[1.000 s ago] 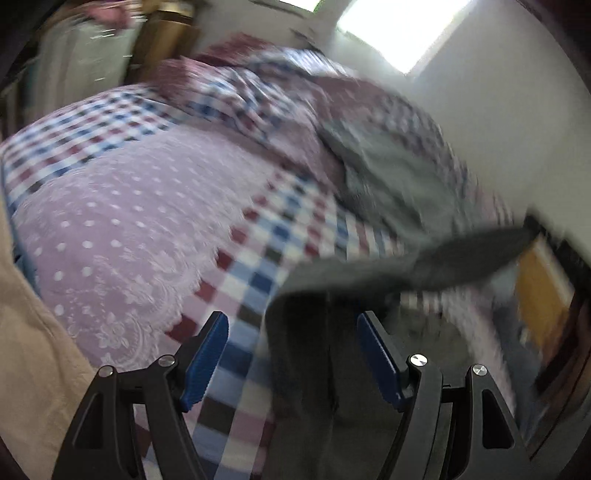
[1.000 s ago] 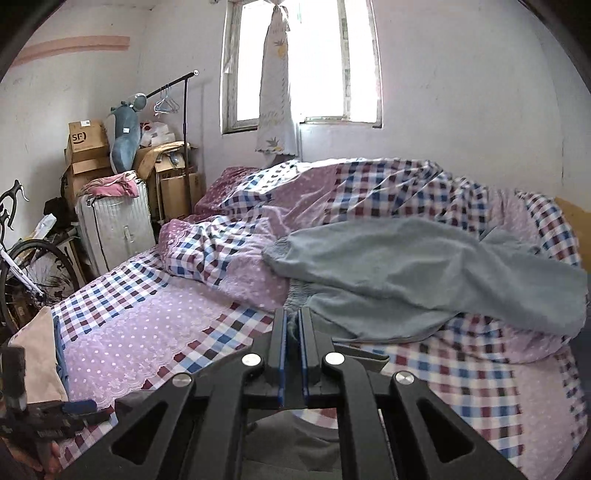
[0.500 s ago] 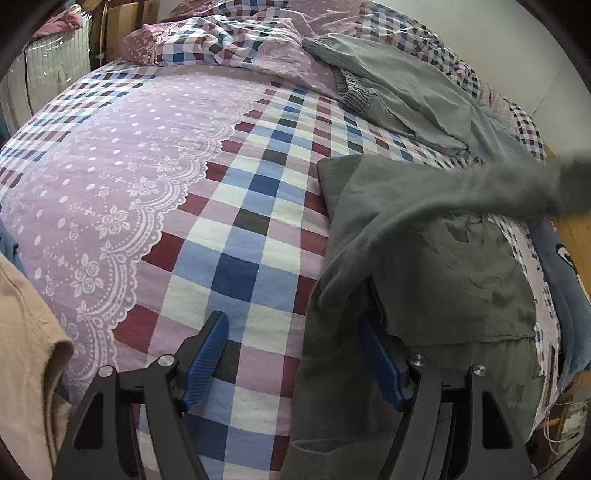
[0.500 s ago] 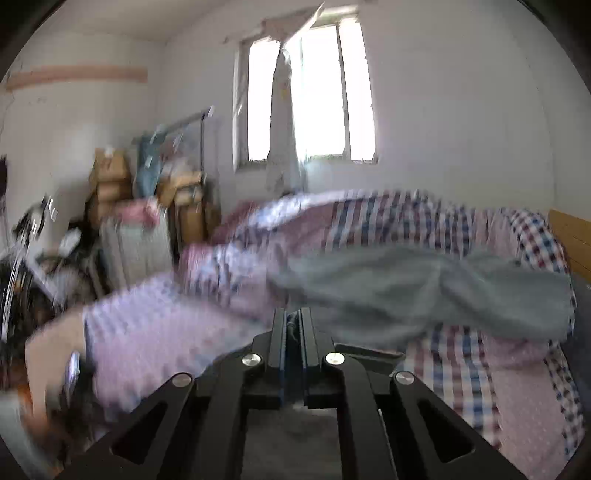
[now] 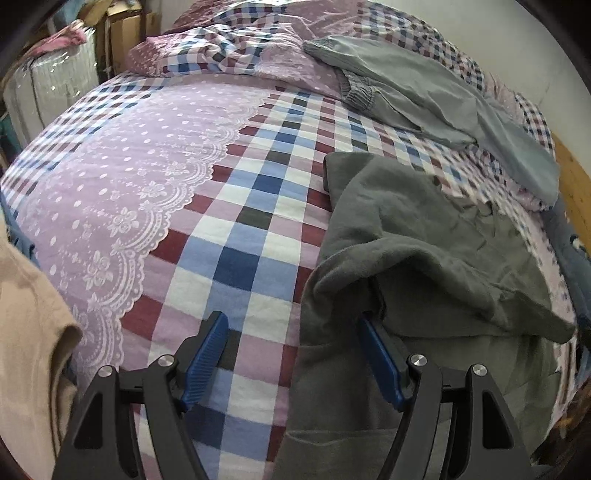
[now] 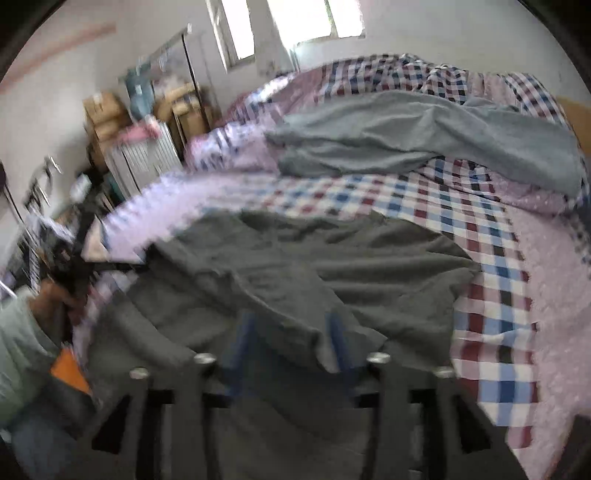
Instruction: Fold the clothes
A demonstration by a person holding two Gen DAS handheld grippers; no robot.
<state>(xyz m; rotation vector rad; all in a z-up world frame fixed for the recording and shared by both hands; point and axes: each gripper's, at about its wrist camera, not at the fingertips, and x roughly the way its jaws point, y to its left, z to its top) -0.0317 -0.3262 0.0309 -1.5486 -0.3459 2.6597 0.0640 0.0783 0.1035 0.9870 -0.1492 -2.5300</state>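
I am working over a bed (image 5: 236, 221) covered by a sheet of lilac dotted cloth with a white lace edge on one part and red, blue and white checks on the other. A rumpled quilt (image 5: 236, 48) in the same pattern is heaped at the far end, and pale grey trousers (image 5: 436, 96) lie across it. Beyond the bed the right view shows a white wall, a bright window (image 6: 295, 26) and stacked cardboard boxes (image 6: 107, 114); that view is blurred. A tan cloth (image 5: 33, 317) hangs at the near left edge of the left view.

The dark grey garment (image 5: 417, 258) lies on the checked part, at the near right side of the bed. It is bunched, with a fold thrown over its middle, and its long axis runs from the near edge away toward the quilt; one squared end (image 5: 343, 166) points to the far end. Which end is the top I cannot tell.

My left gripper (image 5: 291, 354) is spread wide, gripping nothing; its right finger (image 5: 376, 362) sits under a lifted edge of the garment, the left one over bare sheet. My right gripper (image 6: 291, 343) has its jaws apart too, with the grey cloth draped over and between them, not pinched.
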